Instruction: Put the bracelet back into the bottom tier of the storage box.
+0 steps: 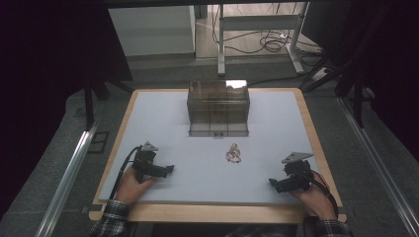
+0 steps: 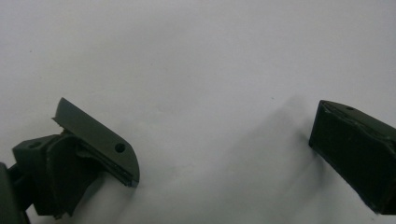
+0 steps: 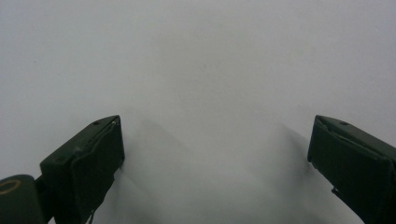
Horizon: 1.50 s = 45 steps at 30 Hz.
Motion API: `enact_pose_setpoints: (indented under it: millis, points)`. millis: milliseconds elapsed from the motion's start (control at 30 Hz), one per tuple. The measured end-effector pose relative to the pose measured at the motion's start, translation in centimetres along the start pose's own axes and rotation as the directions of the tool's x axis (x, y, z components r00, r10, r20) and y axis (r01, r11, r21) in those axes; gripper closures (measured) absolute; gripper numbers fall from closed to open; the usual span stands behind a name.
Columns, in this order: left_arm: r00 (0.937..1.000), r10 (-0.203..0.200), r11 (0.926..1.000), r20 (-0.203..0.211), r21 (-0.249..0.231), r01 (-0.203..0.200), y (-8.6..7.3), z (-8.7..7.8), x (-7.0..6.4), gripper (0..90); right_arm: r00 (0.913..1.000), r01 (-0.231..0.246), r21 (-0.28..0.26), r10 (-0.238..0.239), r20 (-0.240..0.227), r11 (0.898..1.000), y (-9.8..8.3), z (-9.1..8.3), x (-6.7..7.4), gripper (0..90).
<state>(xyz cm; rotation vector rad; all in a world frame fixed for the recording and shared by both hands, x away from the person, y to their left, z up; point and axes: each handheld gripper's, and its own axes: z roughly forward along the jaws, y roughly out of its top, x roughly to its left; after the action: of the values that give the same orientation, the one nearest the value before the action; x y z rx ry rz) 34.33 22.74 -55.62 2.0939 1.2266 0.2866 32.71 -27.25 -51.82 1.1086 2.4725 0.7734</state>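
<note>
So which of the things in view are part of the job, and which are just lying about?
Part of the job:
- small reddish-brown ring-like item, mid-table
- dark see-through drawer box behind it
- left hand-held gripper and right hand-held gripper, both open, holding nothing

Lying about:
- cables on the floor
- metal frame legs

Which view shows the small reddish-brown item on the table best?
The high view: the small reddish-brown item lies on the white table before the clear drawer box, apart from both grippers. The two gripper views show open jaws over bare tabletop, so they tell nothing about it.
</note>
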Motion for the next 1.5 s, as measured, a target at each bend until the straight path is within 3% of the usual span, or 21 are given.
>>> enact_pose_setpoints:
  millis: [433,733,1000,1233,1500]
  points:
    - [1.0,0.0,1.0,0.0,0.0,0.0,0.0,0.0,0.0,0.0,0.9997,-0.004,-0.022,0.003,-0.024,1.0,0.7,-0.3,0.2,0.9]
    - [1.0,0.001,1.0,0.001,0.0,-0.001,0.0,0.0,0.0,0.0,0.9984,-0.039,-0.016,0.039,-0.041,0.999,1.3,-0.6,0.0,0.8]
    - [1.0,0.0,1.0,0.0,0.0,0.0,0.0,0.0,0.0,0.0,0.9978,-0.058,0.031,0.059,-0.03,0.998,2.3,-0.6,0.0,1.0]
    - [1.0,0.0,1.0,0.0,0.0,0.0,0.0,0.0,0.0,0.0,0.9964,-0.069,0.034,0.07,-0.046,0.997,3.4,-0.6,-0.1,0.9]
    - [1.0,0.001,1.0,0.0,-0.001,-0.001,0.0,0.0,0.0,0.0,0.9979,-0.038,0.077,0.041,-0.049,0.996,5.0,0.2,0.4,1.0]
